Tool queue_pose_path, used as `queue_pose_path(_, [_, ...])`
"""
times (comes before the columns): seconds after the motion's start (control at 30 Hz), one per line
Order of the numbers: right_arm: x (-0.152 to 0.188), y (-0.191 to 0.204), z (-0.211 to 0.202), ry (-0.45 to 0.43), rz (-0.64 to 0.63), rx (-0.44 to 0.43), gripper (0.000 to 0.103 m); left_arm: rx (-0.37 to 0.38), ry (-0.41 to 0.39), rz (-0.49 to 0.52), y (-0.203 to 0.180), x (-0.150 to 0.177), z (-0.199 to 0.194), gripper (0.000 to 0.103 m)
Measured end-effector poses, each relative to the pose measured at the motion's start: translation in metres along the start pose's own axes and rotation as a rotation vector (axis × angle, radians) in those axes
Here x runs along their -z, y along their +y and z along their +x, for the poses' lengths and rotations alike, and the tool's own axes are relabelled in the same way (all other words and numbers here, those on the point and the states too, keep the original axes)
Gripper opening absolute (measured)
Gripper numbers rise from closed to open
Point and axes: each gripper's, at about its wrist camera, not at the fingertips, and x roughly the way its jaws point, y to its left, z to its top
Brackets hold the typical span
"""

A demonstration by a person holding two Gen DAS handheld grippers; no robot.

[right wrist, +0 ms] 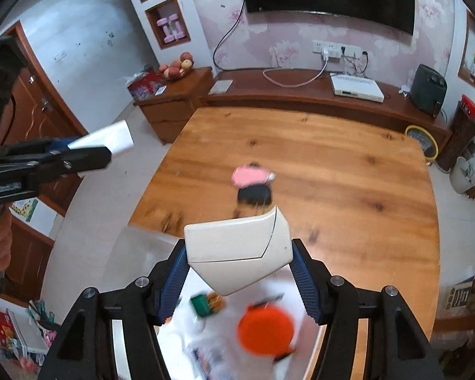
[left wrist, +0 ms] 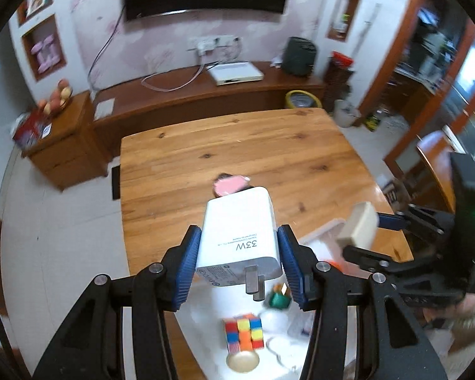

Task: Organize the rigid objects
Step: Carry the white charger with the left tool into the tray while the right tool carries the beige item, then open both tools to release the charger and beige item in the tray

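The left gripper point(left wrist: 239, 253) grasps a white charger point(left wrist: 239, 234) between its jaws, in the lower centre of the frame, above the bench point(left wrist: 237, 145). The right gripper point(right wrist: 239, 272) grasps a cream case point(right wrist: 237, 250) in its jaws. Below them lie a cube point(left wrist: 243, 332) and an orange disc point(right wrist: 266, 329).

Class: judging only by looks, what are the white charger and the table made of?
White charger: probably smooth, slightly glossy moulded plastic, with rounded edges, printed "33W" and grey prongs that look like metal. Table: apparently wood with a shiny varnish; grain and dark knots show under a glare.
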Motion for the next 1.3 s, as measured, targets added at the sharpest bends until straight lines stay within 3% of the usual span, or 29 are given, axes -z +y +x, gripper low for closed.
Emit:
queue_pose_path(0.23, [0.062, 0.014, 0.020, 0.104, 0.034, 0.017, 0.063, 0.149, 0.044, 0.029, -0.012, 0.058, 0.008, 0.053])
queue_pose_path(0.47, [0.114, 0.017, 0.052, 0.220, 0.100, 0.009, 0.063, 0.230, 0.139, -0.013, -0.024, 0.093, 0.042, 0.053])
queue_pose_path(1.03, [0.140, 0.020, 0.083, 0.315, 0.036, 0.101, 0.064, 0.196, 0.340, -0.057, -0.034, 0.138, 0.101, 0.053])
queue_pose_path(1.17, [0.140, 0.018, 0.080, 0.308, 0.034, 0.098, 0.075, 0.193, 0.360, -0.036, -0.036, 0.143, 0.100, 0.053])
queue_pose_path(1.3, [0.140, 0.019, 0.079, 0.308, 0.031, 0.095, 0.076, 0.174, 0.387, -0.014, -0.037, 0.145, 0.099, 0.053])
